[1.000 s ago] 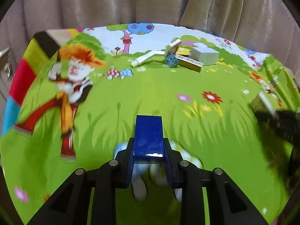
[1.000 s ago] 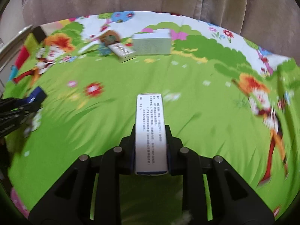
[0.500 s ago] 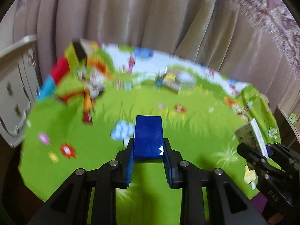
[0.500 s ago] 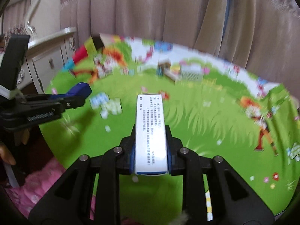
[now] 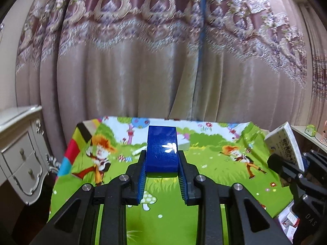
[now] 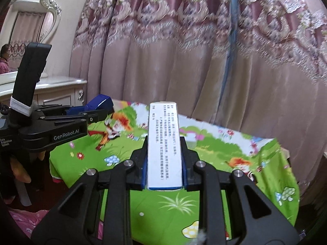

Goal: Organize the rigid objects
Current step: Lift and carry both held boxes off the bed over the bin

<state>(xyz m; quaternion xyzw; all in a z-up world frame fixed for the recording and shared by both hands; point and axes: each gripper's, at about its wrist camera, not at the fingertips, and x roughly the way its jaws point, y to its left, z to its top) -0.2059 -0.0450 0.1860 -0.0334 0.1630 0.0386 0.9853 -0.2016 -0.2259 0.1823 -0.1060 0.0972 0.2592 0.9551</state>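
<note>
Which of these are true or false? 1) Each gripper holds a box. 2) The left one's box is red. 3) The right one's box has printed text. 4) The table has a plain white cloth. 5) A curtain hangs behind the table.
1) True: the left gripper is clamped on a blue box, and the right gripper on a white box.
2) False: it is glossy dark blue.
3) True: rows of small print run along its top face.
4) False: the cloth is bright green with cartoon figures, flowers and mushrooms.
5) True: a pinkish curtain with a patterned band fills the background.
</note>
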